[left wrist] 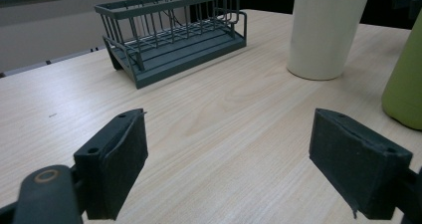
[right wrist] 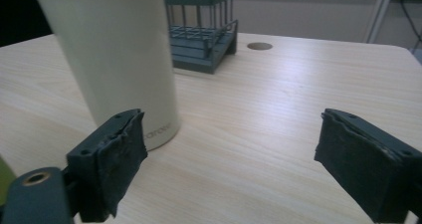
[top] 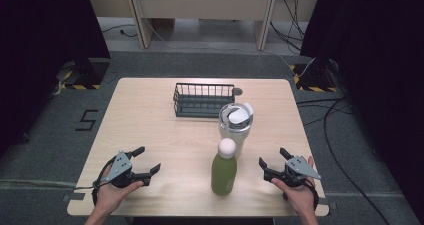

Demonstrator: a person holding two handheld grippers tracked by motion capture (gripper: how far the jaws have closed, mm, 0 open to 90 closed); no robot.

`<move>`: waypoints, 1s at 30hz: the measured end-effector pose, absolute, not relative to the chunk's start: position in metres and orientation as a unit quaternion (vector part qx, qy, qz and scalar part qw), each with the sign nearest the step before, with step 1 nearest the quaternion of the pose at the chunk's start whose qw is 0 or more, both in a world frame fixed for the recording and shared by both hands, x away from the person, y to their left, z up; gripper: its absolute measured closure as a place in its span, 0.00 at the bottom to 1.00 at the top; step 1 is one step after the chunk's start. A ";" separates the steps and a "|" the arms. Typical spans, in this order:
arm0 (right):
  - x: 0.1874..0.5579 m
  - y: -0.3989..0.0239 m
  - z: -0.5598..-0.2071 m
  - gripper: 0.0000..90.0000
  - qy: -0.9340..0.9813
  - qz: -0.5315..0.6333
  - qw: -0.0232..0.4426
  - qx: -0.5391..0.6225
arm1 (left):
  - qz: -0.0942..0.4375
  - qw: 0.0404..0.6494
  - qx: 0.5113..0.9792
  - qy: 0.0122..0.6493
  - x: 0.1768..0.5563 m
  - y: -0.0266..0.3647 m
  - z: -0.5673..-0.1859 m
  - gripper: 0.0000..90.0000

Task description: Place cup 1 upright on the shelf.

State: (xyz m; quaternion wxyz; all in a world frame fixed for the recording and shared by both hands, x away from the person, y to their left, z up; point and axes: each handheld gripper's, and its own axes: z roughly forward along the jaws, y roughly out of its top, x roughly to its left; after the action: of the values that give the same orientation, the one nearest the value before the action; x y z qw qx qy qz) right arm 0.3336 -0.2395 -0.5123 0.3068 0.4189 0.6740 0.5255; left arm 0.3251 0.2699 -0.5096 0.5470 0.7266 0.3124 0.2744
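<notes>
The worktop (top: 150, 125) carries a dark wire basket (top: 203, 99) toward its far edge, a cream tumbler (top: 234, 127) with its flip lid standing open nearer the middle, and a green bottle (top: 224, 168) with a white cap just in front of the tumbler, close to it though I cannot tell whether they touch. Both vessels stand upright between the two hands, and the likely step is a first reach for one of them. To do it well, come in level, grip the body below the shoulder, and keep the jaws clear of the neighbour so neither tips. The left tongs (top: 148, 162) rest low near the worktop's near left edge, jaws spread wide and empty, pointing toward the bottle. The right tongs (top: 273, 163) mirror them at the near right, equally wide apart, holding nothing, aimed past the tumbler's base.
</notes>
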 end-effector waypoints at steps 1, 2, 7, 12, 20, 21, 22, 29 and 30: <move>0.334 -0.239 -0.512 0.11 0.674 0.525 0.307 0.419 | 0.275 0.547 0.726 0.314 0.325 0.270 -0.510 0.16; 0.334 -0.239 -0.512 0.10 0.676 0.526 0.306 0.415 | 0.275 0.548 0.725 0.315 0.325 0.270 -0.510 0.16; 0.334 -0.233 -0.506 0.04 0.679 0.537 0.297 0.403 | 0.277 0.548 0.722 0.319 0.324 0.272 -0.511 0.16; 0.339 -0.226 -0.498 0.02 0.679 0.548 0.294 0.390 | 0.273 0.551 0.719 0.323 0.325 0.273 -0.511 0.16; 0.355 -0.208 -0.490 0.00 0.692 0.555 0.285 0.362 | 0.273 0.552 0.719 0.323 0.325 0.273 -0.511 0.16; 0.359 -0.202 -0.489 0.00 0.696 0.556 0.283 0.355 | 0.273 0.552 0.719 0.323 0.325 0.273 -0.511 0.16; 0.359 -0.202 -0.489 0.00 0.696 0.556 0.283 0.355 | 0.273 0.552 0.718 0.323 0.325 0.273 -0.511 0.16; 0.373 -0.184 -0.487 0.00 0.707 0.558 0.273 0.337 | 0.273 0.553 0.718 0.322 0.325 0.274 -0.511 0.16; 0.373 -0.184 -0.487 0.00 0.707 0.558 0.273 0.337 | 0.273 0.553 0.718 0.322 0.325 0.274 -0.511 0.16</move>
State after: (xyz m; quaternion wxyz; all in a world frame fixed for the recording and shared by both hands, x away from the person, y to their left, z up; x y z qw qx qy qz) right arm 0.3732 -0.1837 -0.4871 0.2733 0.3366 0.7075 0.5581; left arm 0.3251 0.2739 -0.5107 0.5531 0.7184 0.3221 0.2727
